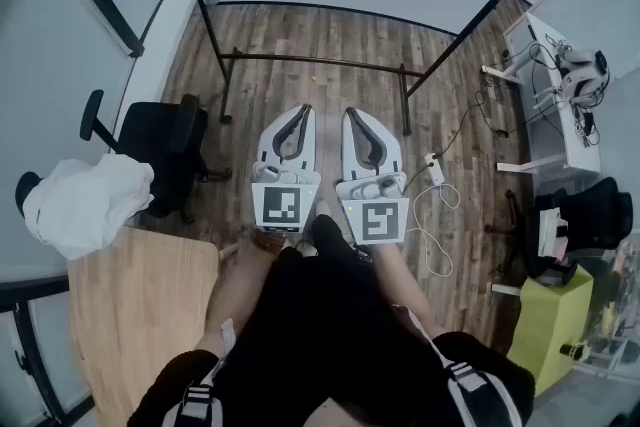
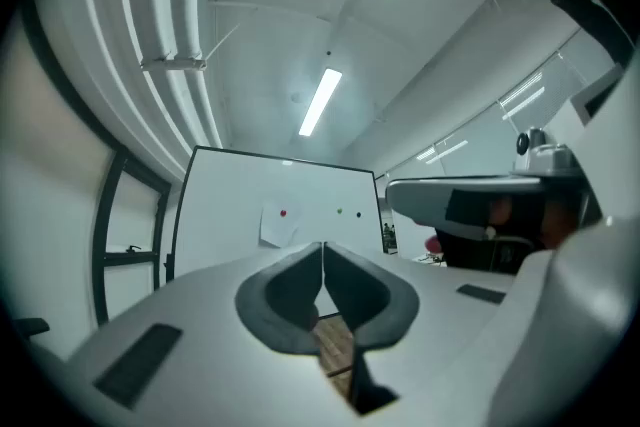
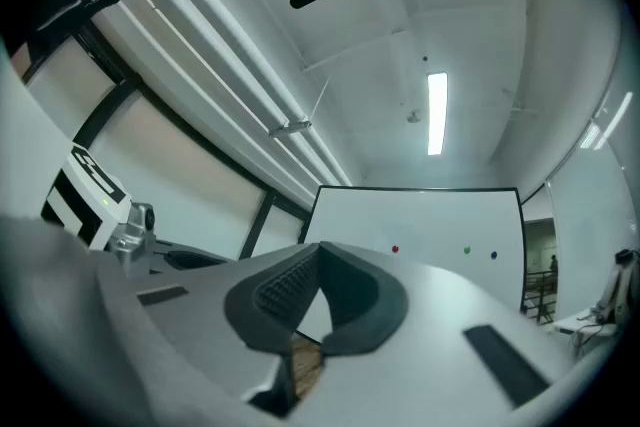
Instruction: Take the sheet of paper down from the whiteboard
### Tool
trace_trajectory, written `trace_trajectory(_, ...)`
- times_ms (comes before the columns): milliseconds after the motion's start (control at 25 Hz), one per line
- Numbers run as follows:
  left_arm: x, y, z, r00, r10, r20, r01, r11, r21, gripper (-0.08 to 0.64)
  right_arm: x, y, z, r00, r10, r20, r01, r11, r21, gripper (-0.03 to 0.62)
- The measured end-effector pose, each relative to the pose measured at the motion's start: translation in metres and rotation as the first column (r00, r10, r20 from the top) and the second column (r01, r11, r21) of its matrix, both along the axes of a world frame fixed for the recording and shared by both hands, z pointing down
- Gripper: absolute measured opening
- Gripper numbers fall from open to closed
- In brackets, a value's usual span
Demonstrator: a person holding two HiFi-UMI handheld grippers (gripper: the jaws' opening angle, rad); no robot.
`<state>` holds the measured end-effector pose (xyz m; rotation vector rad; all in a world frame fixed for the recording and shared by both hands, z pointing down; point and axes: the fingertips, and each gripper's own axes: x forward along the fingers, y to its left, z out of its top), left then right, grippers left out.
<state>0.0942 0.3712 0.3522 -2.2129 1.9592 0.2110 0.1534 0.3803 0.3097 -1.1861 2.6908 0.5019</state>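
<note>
Side by side, left gripper [image 2: 322,247] and right gripper [image 3: 318,248] sit well back from the whiteboard [image 2: 220,205], jaws closed, empty; the sheet of paper [image 2: 275,229] hangs on it under a red magnet [image 2: 283,212].

White whiteboard [image 2: 230,205], white sheet of paper [image 2: 276,229], red magnet [image 2: 283,212], brown plank floor [image 1: 330,95], black chair [image 1: 165,140]

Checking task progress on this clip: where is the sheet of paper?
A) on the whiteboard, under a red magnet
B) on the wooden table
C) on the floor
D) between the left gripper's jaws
A: the sheet of paper hangs on the whiteboard with a red magnet on it.
</note>
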Motion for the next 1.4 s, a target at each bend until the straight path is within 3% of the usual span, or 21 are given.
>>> trace_trajectory(160, 0.0, 0.003, -0.002, 1.0, 0.001, 0.002, -0.001, 1.0, -0.004, 0.015, 0.001, 0.001, 0.003, 1.0, -0.001, -0.021, 0.001, 1.0, -0.013, -0.005)
trace_trajectory(360, -0.002, 0.002, -0.006, 1.0, 0.004, 0.006, -0.004, 1.0, -0.002, 0.015, 0.004, -0.001, -0.002, 0.999, -0.036, 0.031, 0.037, 0.999, -0.036, -0.003)
trace_trajectory(920, -0.009, -0.001, 0.003, 1.0, 0.023, 0.008, -0.023, 0.999, -0.047, 0.015, -0.008, -0.013, 0.017, 0.999, -0.019, -0.036, 0.016, 0.997, -0.077, -0.002)
trace_trajectory(1400, -0.006, -0.056, 0.01, 1.0, -0.004, 0.004, 0.005, 0.998, -0.059, 0.015, -0.008, -0.071, 0.031, 0.998, -0.06, -0.032, 0.056, 0.991, -0.119, -0.002)
